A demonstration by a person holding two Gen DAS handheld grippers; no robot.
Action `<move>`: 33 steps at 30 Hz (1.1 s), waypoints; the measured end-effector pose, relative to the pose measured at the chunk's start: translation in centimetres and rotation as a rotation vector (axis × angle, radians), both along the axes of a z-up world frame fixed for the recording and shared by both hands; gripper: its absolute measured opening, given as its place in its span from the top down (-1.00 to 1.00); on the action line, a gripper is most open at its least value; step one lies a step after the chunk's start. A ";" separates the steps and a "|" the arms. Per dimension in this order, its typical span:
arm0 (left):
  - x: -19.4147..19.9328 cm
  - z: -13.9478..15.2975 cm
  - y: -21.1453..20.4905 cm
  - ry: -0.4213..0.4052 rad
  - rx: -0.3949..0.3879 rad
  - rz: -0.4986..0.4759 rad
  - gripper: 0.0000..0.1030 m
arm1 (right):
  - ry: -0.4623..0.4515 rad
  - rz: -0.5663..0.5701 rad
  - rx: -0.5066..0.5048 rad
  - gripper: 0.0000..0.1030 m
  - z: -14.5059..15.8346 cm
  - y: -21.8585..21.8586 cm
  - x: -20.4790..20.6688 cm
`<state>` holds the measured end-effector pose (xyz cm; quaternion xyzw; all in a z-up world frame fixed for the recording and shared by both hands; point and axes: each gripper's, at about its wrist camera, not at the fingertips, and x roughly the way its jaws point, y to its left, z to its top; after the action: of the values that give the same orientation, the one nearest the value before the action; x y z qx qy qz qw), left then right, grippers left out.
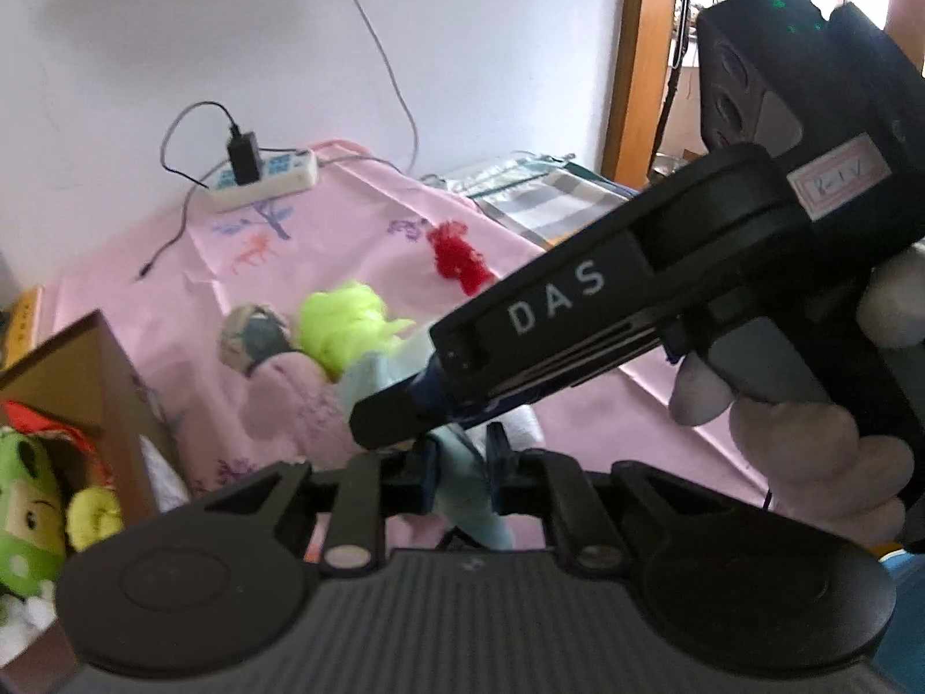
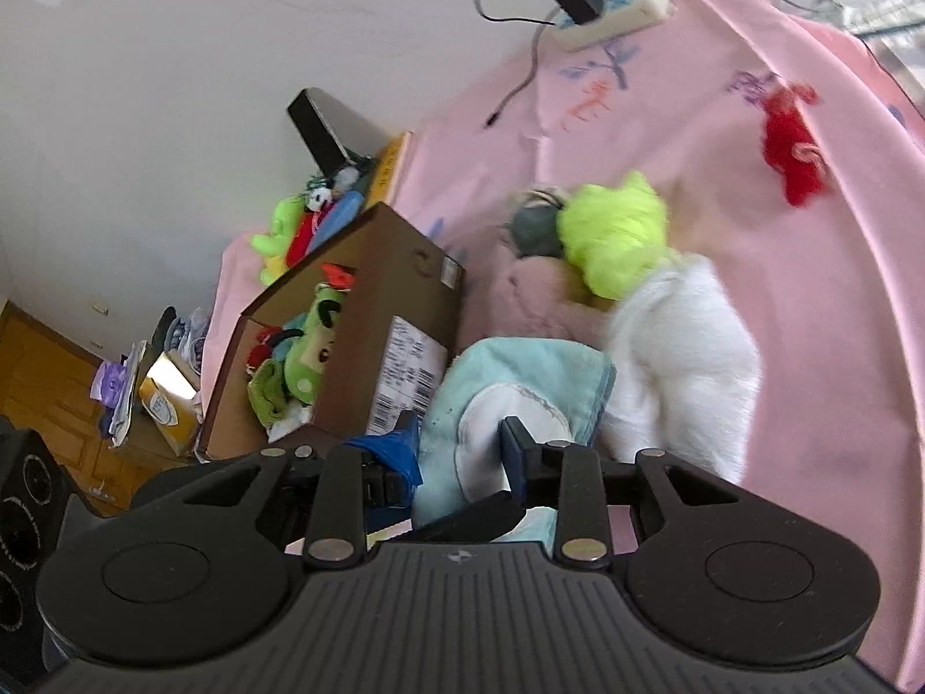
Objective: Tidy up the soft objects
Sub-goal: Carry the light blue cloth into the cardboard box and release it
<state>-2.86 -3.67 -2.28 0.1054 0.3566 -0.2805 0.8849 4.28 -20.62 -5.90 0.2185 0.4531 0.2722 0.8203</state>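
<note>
a: soft toys on the pink bed, how far sorted?

b: partly. several already sit in the cardboard box [image 2: 347, 312], left of both claws. ahead of them, a neon-green plush [image 2: 613, 231], a white plush [image 2: 682, 358] and a red one [image 2: 792, 144] are still loose.

a: and the claws?

b: left claw [image 1: 459, 462] is clenched on a pale blue plush [image 1: 468, 497]. right claw [image 2: 459, 451] grasps the same blue plush from the other side.
</note>
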 end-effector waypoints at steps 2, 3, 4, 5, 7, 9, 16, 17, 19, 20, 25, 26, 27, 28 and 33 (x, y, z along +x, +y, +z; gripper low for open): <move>-0.2 0.5 1.0 -0.010 -0.009 0.007 0.81 | 0.001 0.001 0.020 0.72 0.1 0.8 0.0; -0.3 0.7 1.6 -0.019 -0.012 0.010 0.81 | -0.001 0.002 0.030 0.75 0.2 1.2 0.0; -0.5 1.0 2.2 -0.029 -0.015 0.013 0.81 | -0.010 0.008 0.038 0.76 0.4 1.7 0.0; -0.6 1.3 2.8 -0.038 -0.016 0.016 0.81 | -0.017 0.012 0.041 0.76 0.6 2.2 -0.2; -1.0 1.7 3.8 -0.059 -0.014 0.021 0.81 | -0.036 0.024 0.043 0.77 1.0 3.3 -0.4; -1.4 2.2 4.9 -0.083 -0.007 0.026 0.81 | -0.054 0.033 0.047 0.77 1.3 4.4 -0.6; -2.4 4.1 8.6 -0.163 -0.004 0.056 0.81 | -0.125 0.067 0.065 0.78 2.9 8.1 -0.7; -2.5 4.4 9.2 -0.176 -0.004 0.062 0.81 | -0.140 0.073 0.067 0.78 3.2 8.8 -0.7; -2.5 5.0 10.3 -0.204 -0.003 0.075 0.81 | -0.172 0.083 0.071 0.78 3.9 10.0 -0.5; -2.4 5.3 10.9 -0.216 -0.004 0.083 0.81 | -0.185 0.088 0.074 0.78 4.1 10.5 -0.4; -2.1 6.0 13.3 -0.261 0.000 0.118 0.81 | -0.254 0.108 0.071 0.78 4.9 13.5 0.0; -2.0 6.0 13.8 -0.267 0.000 0.124 0.81 | -0.268 0.113 0.071 0.78 4.9 14.0 0.1; -1.8 6.1 14.3 -0.272 -0.001 0.130 0.81 | -0.280 0.116 0.072 0.78 4.9 14.5 0.3; -1.5 6.2 14.8 -0.274 -0.004 0.133 0.81 | -0.288 0.117 0.074 0.78 4.9 14.8 0.5; 0.4 6.5 16.4 -0.305 0.004 0.136 0.80 | -0.342 0.107 0.060 0.78 5.1 16.6 1.7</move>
<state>-2.48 12.76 4.23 0.1241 0.2252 -0.2003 0.9454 5.96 -4.00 -0.78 0.1689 0.3096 0.3619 0.8629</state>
